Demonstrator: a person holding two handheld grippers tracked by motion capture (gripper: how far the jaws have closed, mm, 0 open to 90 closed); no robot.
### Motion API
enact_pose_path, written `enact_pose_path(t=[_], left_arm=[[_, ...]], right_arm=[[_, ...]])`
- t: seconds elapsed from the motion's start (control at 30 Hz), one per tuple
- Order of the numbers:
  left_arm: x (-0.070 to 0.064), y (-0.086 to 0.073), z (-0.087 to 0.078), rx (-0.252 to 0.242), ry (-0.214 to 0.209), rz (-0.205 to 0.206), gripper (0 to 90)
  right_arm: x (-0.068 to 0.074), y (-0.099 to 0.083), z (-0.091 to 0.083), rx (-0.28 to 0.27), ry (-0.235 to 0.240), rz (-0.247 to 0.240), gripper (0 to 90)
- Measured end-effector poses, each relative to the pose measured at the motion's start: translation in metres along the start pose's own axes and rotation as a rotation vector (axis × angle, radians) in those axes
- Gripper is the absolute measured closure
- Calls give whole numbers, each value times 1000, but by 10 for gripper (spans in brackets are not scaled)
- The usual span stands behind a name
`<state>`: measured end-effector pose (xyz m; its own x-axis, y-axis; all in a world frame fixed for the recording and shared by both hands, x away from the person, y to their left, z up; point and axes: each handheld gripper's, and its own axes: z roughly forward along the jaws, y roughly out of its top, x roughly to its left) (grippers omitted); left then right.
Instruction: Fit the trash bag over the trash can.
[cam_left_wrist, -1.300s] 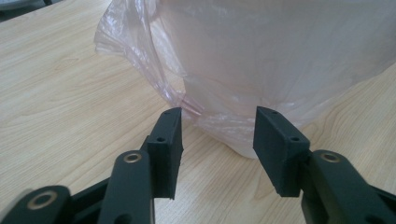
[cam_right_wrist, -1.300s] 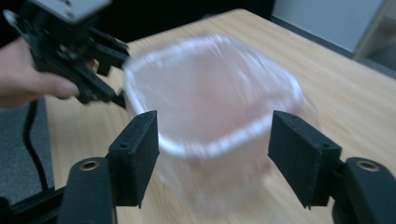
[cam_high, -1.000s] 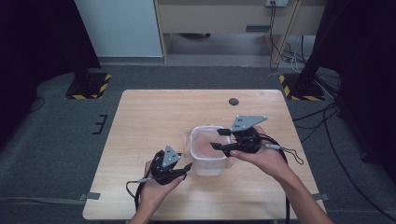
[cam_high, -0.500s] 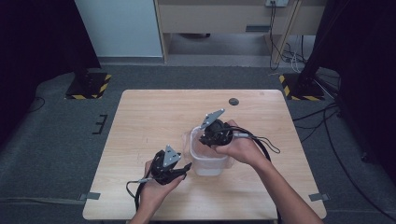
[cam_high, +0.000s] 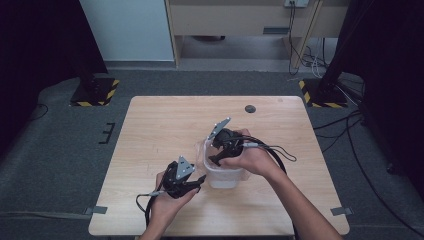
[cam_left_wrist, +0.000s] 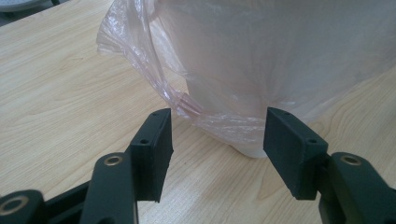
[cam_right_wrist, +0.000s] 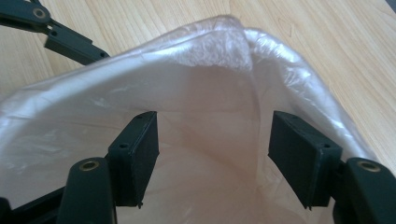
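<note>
We have the thin translucent plastic bag lining the white tub (cam_high: 222, 172) at the table's (cam_high: 150, 125) 5 o'clock. Our right gripper (cam_right_wrist: 212, 149), jaws wide and empty, dips inside the bag (cam_right_wrist: 196, 84); the left gripper (cam_left_wrist: 217, 140), equally open, waits at its 7 o'clock. We should press the film down gently without tipping the tub.

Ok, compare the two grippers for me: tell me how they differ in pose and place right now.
The left gripper lies low near the table, aimed sideways at the outside of the bin; the right gripper is tipped down over the bin's mouth. The left gripper faces the plastic bag draped outside; the right gripper reaches inside the bag. Both are open, gripping nothing, and each is held in one hand.
</note>
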<state>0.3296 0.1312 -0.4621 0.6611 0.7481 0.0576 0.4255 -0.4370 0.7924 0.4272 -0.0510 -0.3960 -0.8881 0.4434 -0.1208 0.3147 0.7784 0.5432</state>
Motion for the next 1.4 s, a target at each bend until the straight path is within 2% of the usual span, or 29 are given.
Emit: enact_pose_path(t=[0.03,0.07,0.13,0.3,0.37,0.43,0.7,0.93,1.03,1.23,1.4], left_arm=[[0,0,0,2,1,-1,417],[-2,-1,0,9,-9,-25,415],[-1,0,1,8,0,-10,413],[-2,0,3,12,0,-14,410],[-3,1,3,12,0,-13,408],[-3,1,4,17,-2,-9,406],[-3,1,4,16,3,-4,398],[-3,1,6,19,0,-4,386],[-4,0,7,20,-3,-3,385],[-6,1,8,21,-9,5,381],[-5,1,5,16,-9,0,365]], right_arm=[[0,0,-2,-6,2,4,338],[0,0,-4,-11,-2,2,365],[0,-1,-9,-21,-7,-6,413],[-2,-8,-15,-12,0,-58,634],[-3,-10,-15,-5,4,-68,684],[-3,-11,-12,7,9,-81,693],[1,-11,1,58,-5,-137,598],[2,-12,9,91,-2,-150,534],[2,-11,9,85,5,-152,518],[0,-12,10,57,11,-196,456],[-2,-13,7,19,12,-183,367]])
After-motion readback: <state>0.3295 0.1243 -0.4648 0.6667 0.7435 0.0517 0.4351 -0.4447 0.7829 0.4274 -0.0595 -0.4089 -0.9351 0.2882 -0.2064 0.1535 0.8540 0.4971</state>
